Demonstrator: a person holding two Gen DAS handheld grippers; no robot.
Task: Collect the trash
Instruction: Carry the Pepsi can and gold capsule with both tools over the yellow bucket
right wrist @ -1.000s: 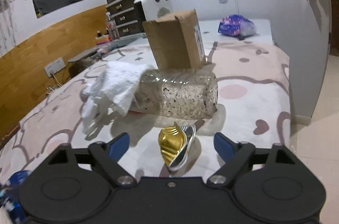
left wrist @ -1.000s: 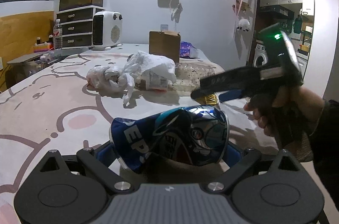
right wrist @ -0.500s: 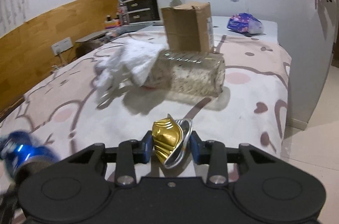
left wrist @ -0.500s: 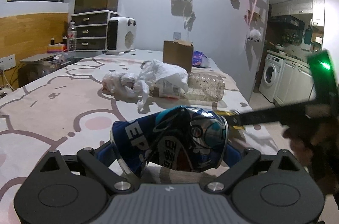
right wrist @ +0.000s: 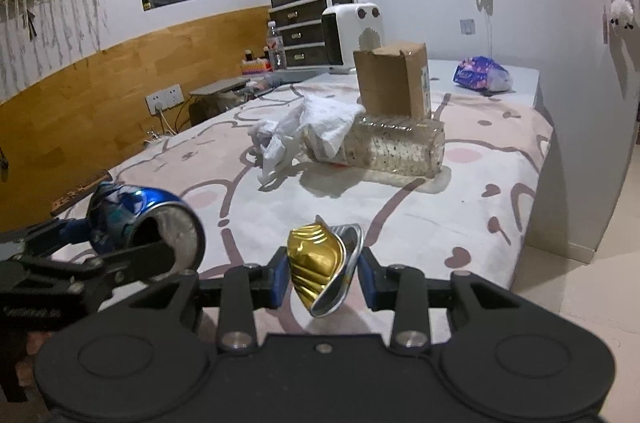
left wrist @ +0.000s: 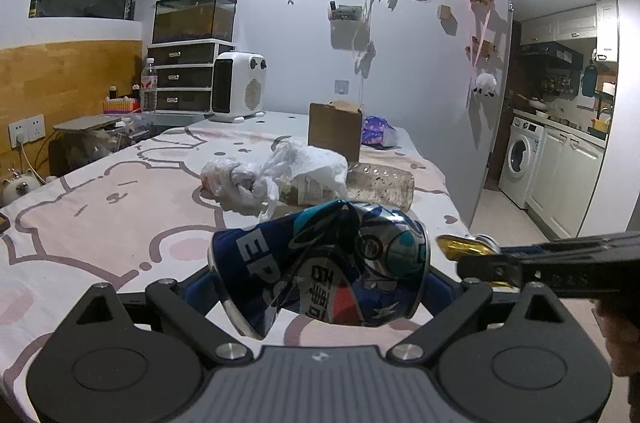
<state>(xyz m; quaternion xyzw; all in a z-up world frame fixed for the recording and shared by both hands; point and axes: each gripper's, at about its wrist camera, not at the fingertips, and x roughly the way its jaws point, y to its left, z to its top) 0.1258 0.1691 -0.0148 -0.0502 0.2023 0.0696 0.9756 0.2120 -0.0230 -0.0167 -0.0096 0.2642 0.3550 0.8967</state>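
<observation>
The left tongs (left wrist: 320,279) are closed across the middle of a crushed blue Pepsi can (left wrist: 320,263), gripping it sideways where the dent lets the pads bite. The right tongs (right wrist: 322,273) are closed to a narrow gap on a squashed gold coffee capsule (right wrist: 316,263), pinched by its body with the foil rim turned outward. Both pieces hang clear above the table (right wrist: 460,215), near its front edge, side by side, probably so they can be carried off together to a bin, which is not in view. On the pink cartoon tablecloth a crumpled white plastic bag (right wrist: 304,127) lies draped over a clear plastic bottle (right wrist: 392,151) on its side. A cardboard box (right wrist: 392,83) stands just behind them, so most of the trash is not yet collected.
</observation>
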